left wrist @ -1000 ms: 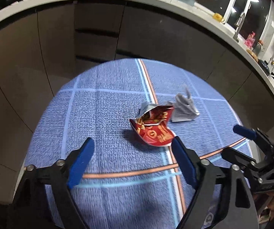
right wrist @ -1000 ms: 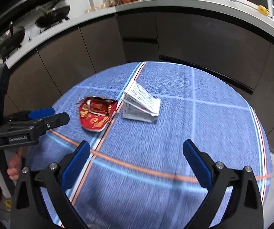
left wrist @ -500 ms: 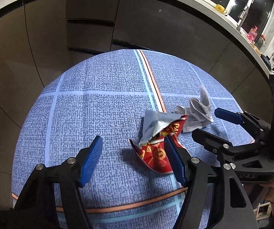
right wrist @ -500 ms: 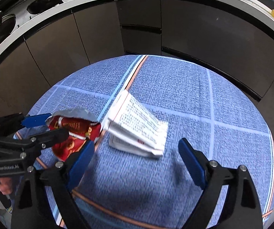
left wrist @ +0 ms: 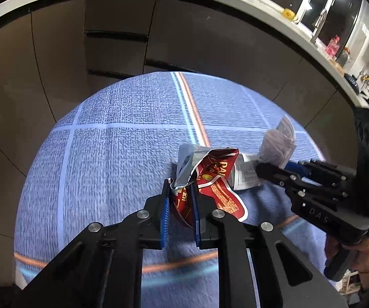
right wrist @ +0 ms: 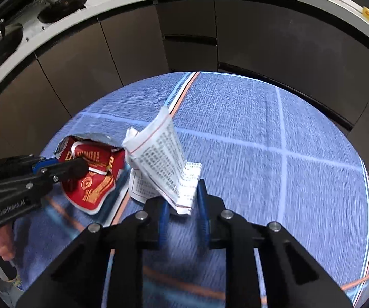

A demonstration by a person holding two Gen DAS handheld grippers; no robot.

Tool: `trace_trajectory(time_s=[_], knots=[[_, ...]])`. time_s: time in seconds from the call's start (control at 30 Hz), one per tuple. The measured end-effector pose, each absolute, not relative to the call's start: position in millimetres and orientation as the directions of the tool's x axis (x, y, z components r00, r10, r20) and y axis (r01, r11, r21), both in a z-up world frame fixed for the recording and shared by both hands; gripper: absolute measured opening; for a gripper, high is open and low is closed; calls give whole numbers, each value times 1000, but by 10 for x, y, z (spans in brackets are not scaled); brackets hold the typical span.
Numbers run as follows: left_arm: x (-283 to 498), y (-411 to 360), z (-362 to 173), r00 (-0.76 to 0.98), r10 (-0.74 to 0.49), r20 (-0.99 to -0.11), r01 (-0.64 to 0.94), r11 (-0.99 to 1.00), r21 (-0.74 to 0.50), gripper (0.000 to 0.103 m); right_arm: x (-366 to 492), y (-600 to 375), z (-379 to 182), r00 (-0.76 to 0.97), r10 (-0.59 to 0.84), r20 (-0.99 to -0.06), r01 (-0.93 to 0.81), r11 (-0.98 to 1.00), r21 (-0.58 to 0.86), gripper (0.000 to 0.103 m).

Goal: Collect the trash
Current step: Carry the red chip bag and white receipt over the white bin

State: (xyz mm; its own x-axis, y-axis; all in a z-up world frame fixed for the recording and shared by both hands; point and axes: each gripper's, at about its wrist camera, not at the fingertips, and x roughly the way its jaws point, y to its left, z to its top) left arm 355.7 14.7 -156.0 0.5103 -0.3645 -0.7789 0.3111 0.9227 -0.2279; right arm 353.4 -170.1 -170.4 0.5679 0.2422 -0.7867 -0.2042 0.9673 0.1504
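In the left wrist view, our left tongs (left wrist: 179, 200) have just been closing and now pinch the red snack wrapper (left wrist: 211, 179) at its near edge, silver lining curling above the blue pads. The wrapper sits on the blue checked tablecloth (left wrist: 112, 159), just right of the orange stripe (left wrist: 193, 110) that runs up the cloth. Further right of that stripe, the right tongs (left wrist: 274, 169) reach into the folded leaflet (left wrist: 278, 145).

In the right wrist view, our right tongs (right wrist: 181, 205) have likewise just been closing and grip the leaflet's (right wrist: 163, 161) lower corner, right of the stripe (right wrist: 184, 91). The left tongs (right wrist: 63, 165) meet the wrapper (right wrist: 92, 174) on the stripe's other side.

Both scraps look caught but not yet carried off; we see no bin.
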Motion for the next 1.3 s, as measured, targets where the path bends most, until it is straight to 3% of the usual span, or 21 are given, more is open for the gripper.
trace_trajectory(time_s=[0.3, 0.7, 1.3], knots=[[2834, 99, -1301, 563, -396, -725, 320, 914, -251, 13, 2624, -1842, -1556, 596, 272, -756, -192, 962, 195, 21], [2003, -60, -1280, 541, -382, -749, 319, 917, -238, 14, 1668, -2114, -1346, 657, 229, -718, -97, 971, 220, 22], [1582, -527, -1202, 528, -376, -762, 390, 904, -176, 14, 859, -2728, -1200, 727, 150, -670, 43, 964, 263, 22]])
